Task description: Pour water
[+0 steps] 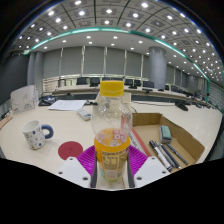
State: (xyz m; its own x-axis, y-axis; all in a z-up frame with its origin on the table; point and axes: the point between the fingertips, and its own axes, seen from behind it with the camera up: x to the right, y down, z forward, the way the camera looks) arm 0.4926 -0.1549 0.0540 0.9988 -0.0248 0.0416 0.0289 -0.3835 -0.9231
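A clear plastic bottle (112, 128) with a yellow cap, a yellow label and orange liquid stands upright between my fingers. My gripper (112, 160) is shut on the bottle, with the magenta pads (88, 157) pressed on both sides of its lower half. A white mug with dark dots (38, 133) stands on the pale table (60, 125), left of the bottle. A round dark red coaster (70, 150) lies on the table between the mug and my left finger.
An open cardboard box (170, 140) with pens and tools lies right of the bottle. Papers (68, 104) and a clear container (24, 98) lie further back on the left. Chairs and desks stand beyond the table.
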